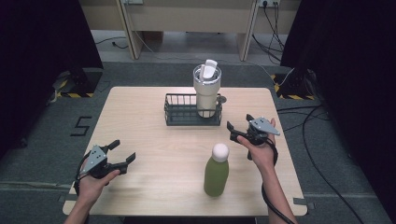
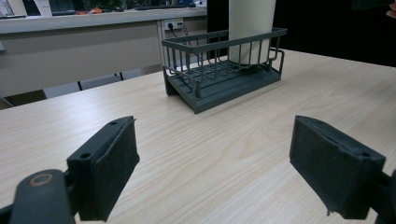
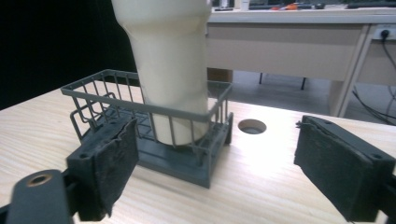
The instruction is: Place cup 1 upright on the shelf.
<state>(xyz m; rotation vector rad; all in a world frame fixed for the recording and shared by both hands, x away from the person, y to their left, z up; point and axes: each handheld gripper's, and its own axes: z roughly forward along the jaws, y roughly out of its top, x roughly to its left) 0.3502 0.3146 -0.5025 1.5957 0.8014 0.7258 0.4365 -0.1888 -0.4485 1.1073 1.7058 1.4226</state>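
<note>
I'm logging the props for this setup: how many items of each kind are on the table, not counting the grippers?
Tumbler, cream, standing in the basket: 1
Wire basket, dark grey: 1
Bottle, green with a white cap: 1
Total: 3

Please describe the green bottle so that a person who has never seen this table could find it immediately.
On the light wooden table, look at the near half, in front of the dark grey wire basket. The matte green bottle stands upright there, outside the basket; its round white cap sets it apart from the cream tumbler inside the basket.
</note>
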